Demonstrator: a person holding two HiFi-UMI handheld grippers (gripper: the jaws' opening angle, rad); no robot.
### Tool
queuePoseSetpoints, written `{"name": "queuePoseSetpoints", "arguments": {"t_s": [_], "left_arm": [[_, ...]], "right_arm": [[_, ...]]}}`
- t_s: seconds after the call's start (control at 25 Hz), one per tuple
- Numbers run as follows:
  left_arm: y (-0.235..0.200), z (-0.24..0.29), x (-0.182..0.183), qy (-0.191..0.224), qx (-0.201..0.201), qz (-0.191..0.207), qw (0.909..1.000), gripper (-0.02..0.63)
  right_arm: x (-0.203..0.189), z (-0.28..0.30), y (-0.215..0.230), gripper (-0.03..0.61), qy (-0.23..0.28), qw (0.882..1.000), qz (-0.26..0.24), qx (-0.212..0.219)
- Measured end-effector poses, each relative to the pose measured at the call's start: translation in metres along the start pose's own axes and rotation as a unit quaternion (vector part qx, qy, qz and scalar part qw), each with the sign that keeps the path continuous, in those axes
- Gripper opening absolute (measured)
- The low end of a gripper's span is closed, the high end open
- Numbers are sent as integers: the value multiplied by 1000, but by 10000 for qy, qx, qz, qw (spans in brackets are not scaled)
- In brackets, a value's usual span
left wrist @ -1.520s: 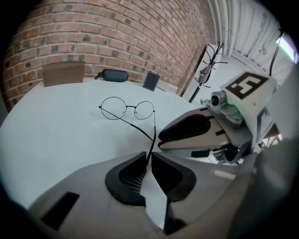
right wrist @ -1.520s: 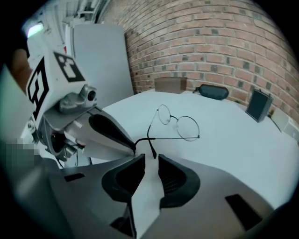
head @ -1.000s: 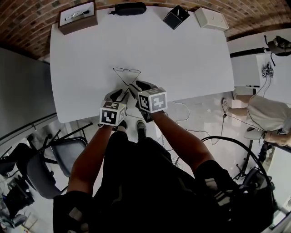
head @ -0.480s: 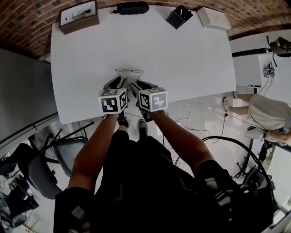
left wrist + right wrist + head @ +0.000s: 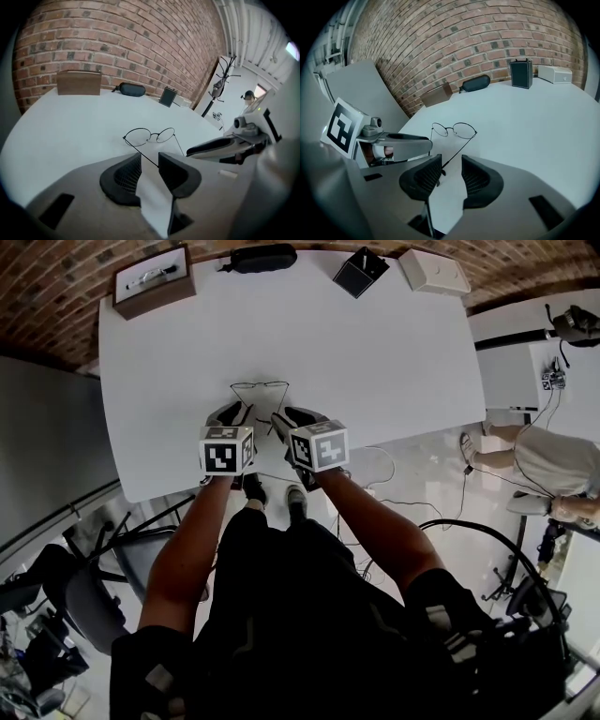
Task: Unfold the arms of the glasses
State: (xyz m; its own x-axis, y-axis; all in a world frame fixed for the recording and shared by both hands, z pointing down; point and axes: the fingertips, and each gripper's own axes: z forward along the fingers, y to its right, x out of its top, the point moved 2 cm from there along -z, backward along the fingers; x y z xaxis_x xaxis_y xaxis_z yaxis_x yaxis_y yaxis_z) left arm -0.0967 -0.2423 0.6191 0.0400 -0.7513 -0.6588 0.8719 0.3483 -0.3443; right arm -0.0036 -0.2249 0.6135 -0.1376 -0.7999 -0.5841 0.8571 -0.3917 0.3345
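Note:
Thin wire-rimmed round glasses (image 5: 259,388) lie on the white table (image 5: 375,352), lenses away from me, both arms spread back toward the grippers. My left gripper (image 5: 234,414) stands open with the left arm of the glasses (image 5: 140,152) running between its jaws, its tip close to the right pad (image 5: 174,172). My right gripper (image 5: 284,418) is also open, and the right arm (image 5: 457,150) lies in its gap, tip near the left pad (image 5: 423,177). The glasses (image 5: 453,130) rest flat. A narrow strip of table shows between each pair of jaws.
Along the far edge stand a brown box (image 5: 150,279), a black glasses case (image 5: 260,257), a small black box (image 5: 361,273) and a white box (image 5: 433,273). The table's near edge runs just under the grippers. Chairs (image 5: 84,587) stand lower left; a person (image 5: 553,460) is at right.
My left gripper has moved forward and sits level with the right one. The glasses' left arm has swung out and now runs between the left jaws.

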Motion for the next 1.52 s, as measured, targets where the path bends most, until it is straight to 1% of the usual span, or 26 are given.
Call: {"name": "queuePoseSetpoints", "arguments": {"t_s": [0.12, 0.24, 0.32, 0.48, 0.76, 0.96, 1.12, 1.24, 1.36, 1.52], "left_arm": [[-7, -5, 1, -28, 81, 296, 9995, 118], [-11, -8, 1, -70, 60, 378, 9992, 118], [-16, -11, 1, -65, 90, 384, 9992, 118], [-23, -16, -2, -81, 84, 260, 9996, 118], [-20, -20, -7, -106, 79, 328, 9994, 118], [-24, -20, -6, -37, 152, 168, 9997, 118], [-25, -21, -5, -47, 136, 277, 9995, 118], [-23, -22, -6, -109, 49, 315, 9994, 118], [-23, -21, -6, -120, 63, 373, 9992, 118], [-16, -22, -8, -91, -29, 429, 9990, 118]], "right_arm": [[2, -2, 5, 114, 12, 10000, -23, -33], [3, -4, 10, 114, 26, 10000, -42, -29], [4, -4, 13, 114, 40, 9999, -84, -48], [7, -6, 21, 114, 80, 9997, -204, -70], [13, -8, 31, 114, 176, 9990, -389, -160], [13, -10, 32, 114, 242, 9983, -505, -167], [13, -10, 32, 114, 234, 9975, -654, -152], [14, -10, 32, 112, 245, 9965, -784, -126], [15, -10, 33, 112, 290, 9959, -836, -177], [15, -11, 29, 114, 326, 9919, -1187, -323]]}}
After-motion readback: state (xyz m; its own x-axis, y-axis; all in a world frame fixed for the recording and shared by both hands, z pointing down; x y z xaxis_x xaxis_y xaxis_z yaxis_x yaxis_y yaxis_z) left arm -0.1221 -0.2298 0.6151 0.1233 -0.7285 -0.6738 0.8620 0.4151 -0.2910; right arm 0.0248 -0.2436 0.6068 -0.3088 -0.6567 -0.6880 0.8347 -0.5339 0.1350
